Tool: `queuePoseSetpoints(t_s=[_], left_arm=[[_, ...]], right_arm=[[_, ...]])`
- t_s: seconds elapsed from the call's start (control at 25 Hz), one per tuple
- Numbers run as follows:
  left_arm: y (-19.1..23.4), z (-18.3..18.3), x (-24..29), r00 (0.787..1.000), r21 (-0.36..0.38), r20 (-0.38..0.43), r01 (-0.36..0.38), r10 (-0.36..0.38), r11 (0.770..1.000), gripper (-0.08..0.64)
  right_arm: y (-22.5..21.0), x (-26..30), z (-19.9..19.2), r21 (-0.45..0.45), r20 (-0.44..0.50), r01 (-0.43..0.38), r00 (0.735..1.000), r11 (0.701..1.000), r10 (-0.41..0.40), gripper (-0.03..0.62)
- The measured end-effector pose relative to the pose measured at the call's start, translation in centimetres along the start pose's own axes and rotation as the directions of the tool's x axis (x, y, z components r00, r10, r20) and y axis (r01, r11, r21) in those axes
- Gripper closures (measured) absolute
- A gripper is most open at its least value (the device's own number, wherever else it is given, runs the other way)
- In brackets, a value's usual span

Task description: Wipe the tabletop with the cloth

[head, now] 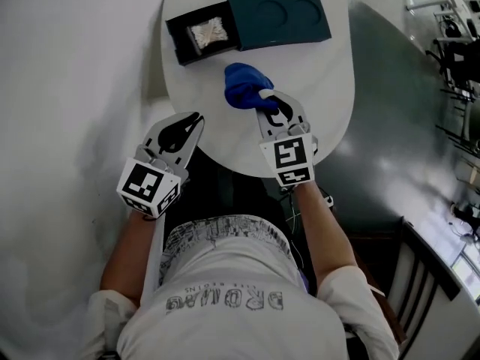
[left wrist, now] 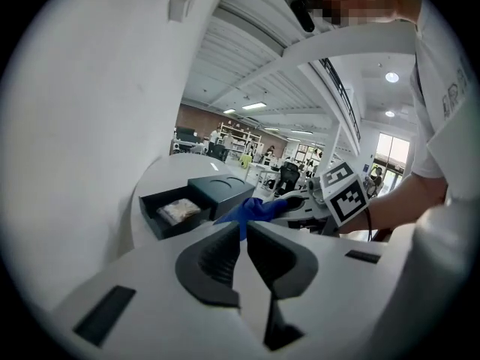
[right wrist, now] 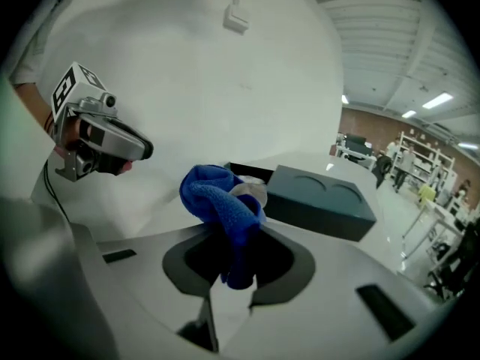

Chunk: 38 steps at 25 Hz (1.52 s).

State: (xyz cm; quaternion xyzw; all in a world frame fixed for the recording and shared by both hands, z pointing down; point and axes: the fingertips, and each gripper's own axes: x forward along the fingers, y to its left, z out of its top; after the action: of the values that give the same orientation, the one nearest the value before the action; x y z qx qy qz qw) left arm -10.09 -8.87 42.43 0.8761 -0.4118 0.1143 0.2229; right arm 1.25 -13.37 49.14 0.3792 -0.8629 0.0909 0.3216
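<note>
Cloth: the blue cloth is bunched up over the middle of the table, just near of the box; whether it touches the tabletop cannot be told.
Right gripper: the right gripper has its jaws clamped on the cloth's near end, and the rest of the cloth bulges out past the tips.
Left gripper: the left gripper has its jaws pressed together with nothing between them, at the table's near-left edge, apart from the cloth.
Table: the round white table has bare surface right of the cloth.
Box: the dark box lies at the far side, its drawer pulled out to the left.
Drawer contents: a pale packet.
</note>
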Motion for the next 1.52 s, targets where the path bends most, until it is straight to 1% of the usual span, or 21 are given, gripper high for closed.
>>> queuePoseSetpoints(t_s=[0.2,0.32,0.48,0.64,0.84,1.08,1.32,1.52], left_arm=[[2.9,-0.7,-3.7,0.997,-0.035,0.022,-0.066,0.067,0.997,0.512],[3.9,-1.4,-5.6,0.994,-0.057,0.034,-0.101,0.103,0.993,0.512],[4.7,-2.2,-7.4,0.990,-0.083,0.040,-0.133,0.137,0.988,0.512],[5.0,-2.8,-8.2,0.988,-0.097,0.036,-0.147,0.151,0.984,0.514],[5.2,-3.2,-8.6,0.987,-0.101,0.028,-0.154,0.157,0.983,0.514],[4.6,-2.9,-8.2,0.990,-0.091,0.020,-0.136,0.138,0.987,0.514],[3.5,-2.4,-5.9,0.996,-0.062,0.007,-0.093,0.094,0.994,0.514],[1.3,-2.2,-3.4,0.999,-0.036,-0.015,-0.042,0.042,0.998,0.514]], right_arm=[[6.1,2.6,2.9,-0.068,0.014,-0.107,0.994,0.992,0.108,0.514],[9.2,3.8,3.5,-0.105,0.003,-0.165,0.986,0.981,0.166,0.514],[12.5,5.5,2.4,-0.129,-0.040,-0.225,0.974,0.966,0.221,0.514],[14.0,7.0,0.1,-0.122,-0.100,-0.263,0.963,0.957,0.252,0.514],[14.7,7.7,-2.0,-0.120,-0.152,-0.293,0.950,0.948,0.275,0.514],[14.9,7.6,-2.0,-0.119,-0.166,-0.303,0.945,0.945,0.282,0.514],[12.7,6.9,-3.2,-0.097,-0.164,-0.268,0.954,0.959,0.250,0.514],[9.2,5.3,-5.0,-0.041,-0.158,-0.212,0.966,0.976,0.203,0.514]])
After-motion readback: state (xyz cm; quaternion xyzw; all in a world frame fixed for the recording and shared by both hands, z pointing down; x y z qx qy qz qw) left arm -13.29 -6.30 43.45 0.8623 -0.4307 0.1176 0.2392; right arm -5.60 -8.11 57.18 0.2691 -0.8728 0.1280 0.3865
